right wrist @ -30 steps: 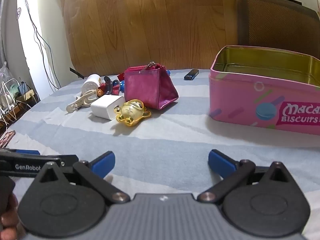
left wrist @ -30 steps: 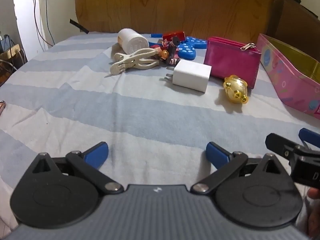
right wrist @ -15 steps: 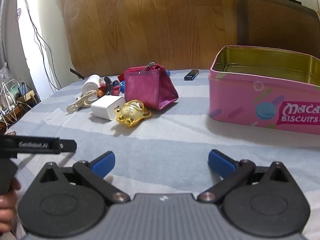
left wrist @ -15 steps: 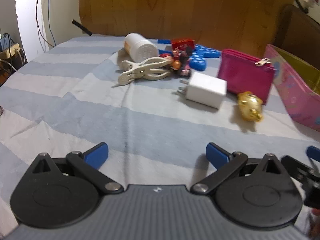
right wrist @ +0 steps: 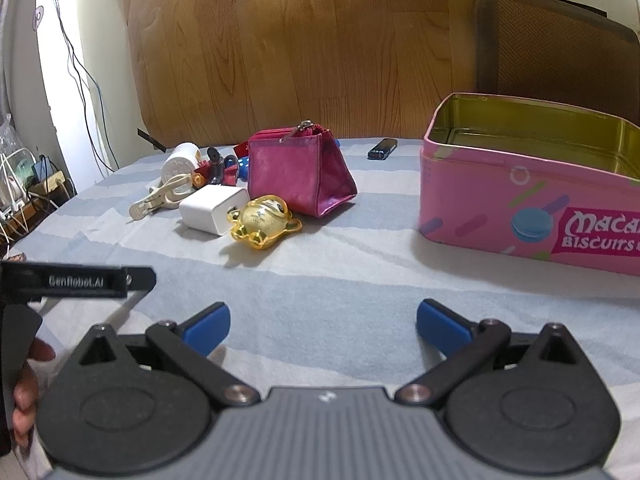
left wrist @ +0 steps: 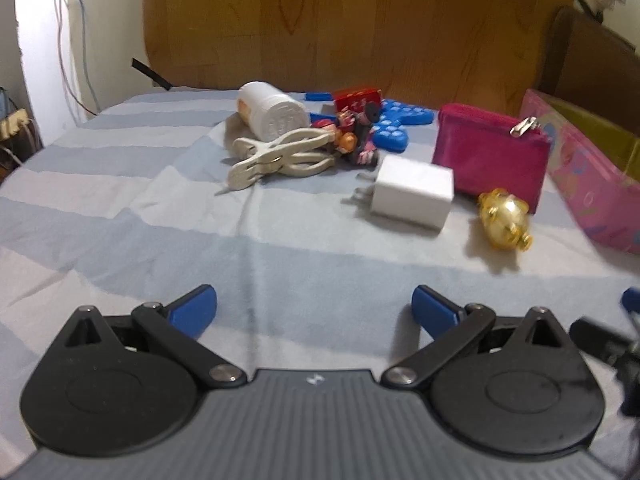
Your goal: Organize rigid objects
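— What is seen to have changed since the earlier frames?

— Compared with a second ago, the left gripper (left wrist: 314,300) is carried nearer the pile of small things, which is now shown larger and more central in its view; the right gripper (right wrist: 322,322) is held where it was, above the striped cloth (right wrist: 320,280) spread on the table.

— How are the jaws set?

— Both pairs of jaws are spread wide and nothing is held between them. The blue fingertips (left wrist: 192,310) of the left gripper are seen well apart over bare cloth.

— Where are the objects found?

— A white charger (left wrist: 412,194) is laid just in front of a magenta pouch (left wrist: 490,150), with a gold bear figurine (left wrist: 505,220) just beside it, to the right. Further left, a cream clothes peg (left wrist: 276,156) is rested against a white bottle (left wrist: 272,114) lying on its side. Small red and blue toys (left wrist: 360,132), too blurred to be told apart, are heaped behind them.

— And the container?

— A pink biscuit tin (right wrist: 532,208) is stood open at the right, well apart from the pile, its gold inside shown bare. A small dark lighter-like object (right wrist: 382,148) is laid alone beyond the pouch. A hand (right wrist: 26,392) is glimpsed at the left edge of the right wrist view.
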Demonstrator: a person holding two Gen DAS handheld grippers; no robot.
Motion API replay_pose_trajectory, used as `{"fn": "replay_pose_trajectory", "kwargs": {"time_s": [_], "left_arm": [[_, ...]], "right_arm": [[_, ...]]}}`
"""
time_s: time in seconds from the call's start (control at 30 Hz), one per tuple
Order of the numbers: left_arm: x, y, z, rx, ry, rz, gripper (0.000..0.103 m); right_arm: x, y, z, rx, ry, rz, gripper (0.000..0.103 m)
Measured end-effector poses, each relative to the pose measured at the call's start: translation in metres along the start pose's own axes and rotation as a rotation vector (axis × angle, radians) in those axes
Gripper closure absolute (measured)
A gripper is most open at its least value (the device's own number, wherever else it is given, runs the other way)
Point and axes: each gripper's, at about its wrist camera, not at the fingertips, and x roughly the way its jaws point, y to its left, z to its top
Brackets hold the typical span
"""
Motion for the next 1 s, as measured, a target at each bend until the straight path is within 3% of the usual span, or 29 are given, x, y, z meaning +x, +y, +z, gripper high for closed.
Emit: {"fn": "replay_pose_trajectory", "kwargs": {"time_s": [0.1, 0.3, 0.47, 0.57, 0.7, 0.87, 1.0], "left_arm": [[0.004, 0.003, 0.005, -0.058, -0.038, -0.084, 0.000], [0.015, -0.017, 0.005, 0.070, -0.032, -0.026, 0.000], [0.012, -0.004, 0.004, 0.024, -0.046, -0.067, 0.000], [0.009, 0.001, 0.003, -0.009, -0.065, -0.053, 0.000], [0.005, 0.010, 0.003, -0.058, -0.099, -0.063, 0.000], [0.007, 0.016, 0.005, -0.098, -0.106, -0.084, 0.000], [0.006, 0.018, 0.004, -0.102, -0.117, -0.095, 0.000]], "right_arm": [[0.000, 0.001, 0.000, -0.007, 0.001, -0.006, 0.000], [0.001, 0.002, 0.000, -0.019, 0.005, -0.015, 0.000], [0.005, 0.008, 0.000, -0.052, 0.017, -0.043, 0.000], [0.007, 0.012, 0.001, -0.073, 0.023, -0.058, 0.000], [0.008, 0.013, 0.011, -0.060, -0.010, -0.019, 0.001], [0.022, 0.027, 0.034, -0.135, -0.034, 0.005, 0.014], [0.043, 0.036, 0.049, -0.158, 0.009, 0.061, 0.035]]}}
